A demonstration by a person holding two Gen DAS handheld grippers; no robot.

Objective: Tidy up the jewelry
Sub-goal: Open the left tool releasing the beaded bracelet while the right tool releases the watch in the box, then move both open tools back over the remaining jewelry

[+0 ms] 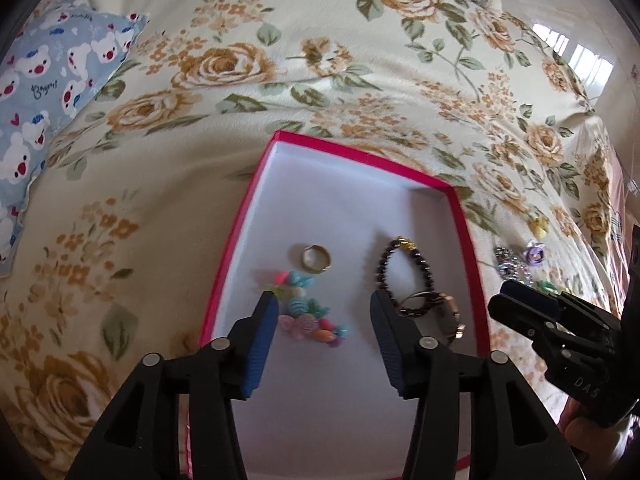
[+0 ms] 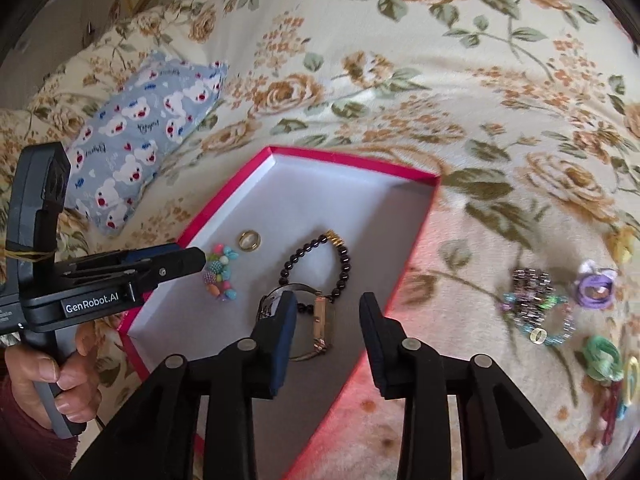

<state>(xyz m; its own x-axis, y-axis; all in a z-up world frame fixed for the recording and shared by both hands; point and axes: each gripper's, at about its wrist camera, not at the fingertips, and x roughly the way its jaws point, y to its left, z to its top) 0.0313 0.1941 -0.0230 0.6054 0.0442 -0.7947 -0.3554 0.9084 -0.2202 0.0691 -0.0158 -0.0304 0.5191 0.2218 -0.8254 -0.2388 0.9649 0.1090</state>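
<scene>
Both claws spread wide, gripping nothing, over the pink-rimmed white cardboard box (image 1: 464, 216).

Left gripper (image 1: 324, 312) has the pastel bead bracelet (image 1: 308, 312) between its fingers; right gripper (image 2: 328, 312) straddles the gold-cased wristwatch (image 2: 320, 320), black bead bracelet (image 2: 320, 260) just ahead.

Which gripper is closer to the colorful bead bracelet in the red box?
Left. The left gripper hangs open right over the colorful bead bracelet, one fingertip overlapping it. The right gripper is open farther along the red box, above the watch.

bed cover (image 1: 360, 80): cream with big tan roses, fills most of my view | small pillow (image 1: 52, 92): blue with white bears, upper left, lying on the cover | shiny floor (image 1: 580, 52): upper right, window light on it
</scene>
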